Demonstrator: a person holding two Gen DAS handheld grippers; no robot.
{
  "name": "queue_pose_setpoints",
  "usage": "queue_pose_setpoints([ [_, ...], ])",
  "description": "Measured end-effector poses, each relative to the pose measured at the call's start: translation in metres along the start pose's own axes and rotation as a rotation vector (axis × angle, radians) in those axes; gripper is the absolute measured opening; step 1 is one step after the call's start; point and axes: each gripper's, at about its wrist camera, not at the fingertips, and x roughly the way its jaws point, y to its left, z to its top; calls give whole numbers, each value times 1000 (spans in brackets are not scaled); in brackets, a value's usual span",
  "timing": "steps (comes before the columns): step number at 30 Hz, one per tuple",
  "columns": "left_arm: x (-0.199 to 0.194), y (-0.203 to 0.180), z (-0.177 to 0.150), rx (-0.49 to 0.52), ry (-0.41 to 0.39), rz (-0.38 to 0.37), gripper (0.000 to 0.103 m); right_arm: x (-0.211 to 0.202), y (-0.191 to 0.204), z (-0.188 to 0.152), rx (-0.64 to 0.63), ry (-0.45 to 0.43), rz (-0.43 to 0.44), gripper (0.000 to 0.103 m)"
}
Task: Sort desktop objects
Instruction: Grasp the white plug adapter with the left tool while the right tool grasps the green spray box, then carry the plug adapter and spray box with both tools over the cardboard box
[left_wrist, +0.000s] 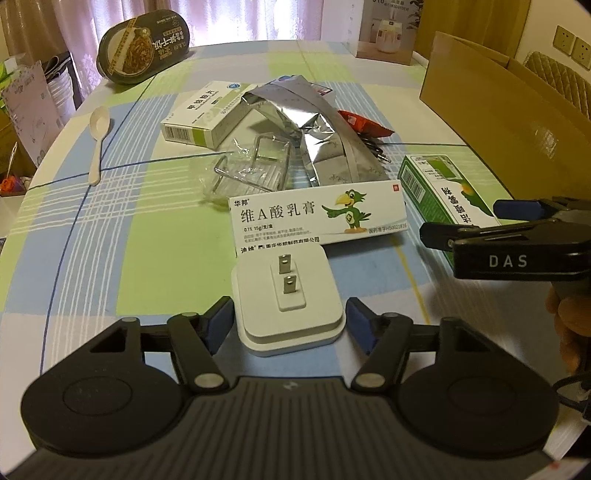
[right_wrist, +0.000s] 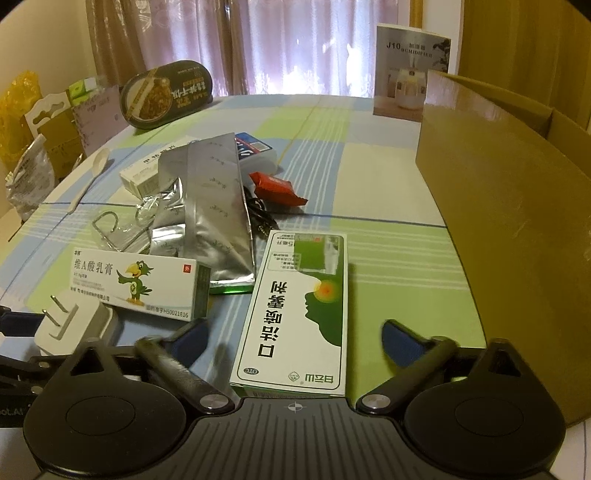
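A white charger plug (left_wrist: 288, 299) lies prongs-up on the checked tablecloth, between the blue pads of my left gripper (left_wrist: 288, 319). That gripper is open, with a narrow gap on each side of the plug. In the right wrist view the plug (right_wrist: 74, 325) sits at the lower left. My right gripper (right_wrist: 295, 339) is open wide around the near end of a green-and-white spray box (right_wrist: 295, 314). From the left wrist view the right gripper (left_wrist: 461, 220) hovers over that box (left_wrist: 439, 184).
An ointment box with a parrot (left_wrist: 317, 218) lies just beyond the plug. Behind it are a silver foil pouch (left_wrist: 317, 136), clear packaging with a wire hook (left_wrist: 251, 166), a medicine box (left_wrist: 207, 114), a red packet (left_wrist: 364, 123) and a spoon (left_wrist: 98, 136). An open cardboard box (right_wrist: 517, 221) stands at the right.
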Motion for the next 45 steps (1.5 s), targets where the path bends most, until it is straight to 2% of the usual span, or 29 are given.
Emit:
queue_pose_setpoints([
  [2,0,1,0,-1,2,2,62,1,-1,0,5,8,-1,81],
  [4,-1,1,-1,-2,2,2,62,1,-2,0,3,10,-8,71],
  [5,-2,2,-2,-4,3,0,62,1,-2,0,1,14,-10,60],
  [6,-3,2,-3,-10,3,-4,62,1,-2,-1,0,19,-6,55],
  [8,-6,3,-4,-20,0,-10,62,-1,-3,-1,-2,17,-13,53],
  [16,-20,-3,-13,-15,2,-19,61,-21,-4,-9,25,15,-3,53],
  [19,-18,-6,-19,-4,31,-22,62,-29,-4,-17,28,15,-3,53],
  [26,-10,-9,-21,4,39,1,62,-30,-4,-22,30,32,-1,53],
  [34,-6,-9,-17,11,24,13,60,-21,-4,-16,17,28,-6,57],
  [38,-10,-10,-20,16,20,13,60,-18,-4,-16,3,35,-7,53],
  [45,-29,-10,-20,9,-10,7,60,-34,-5,-18,4,8,-7,53],
])
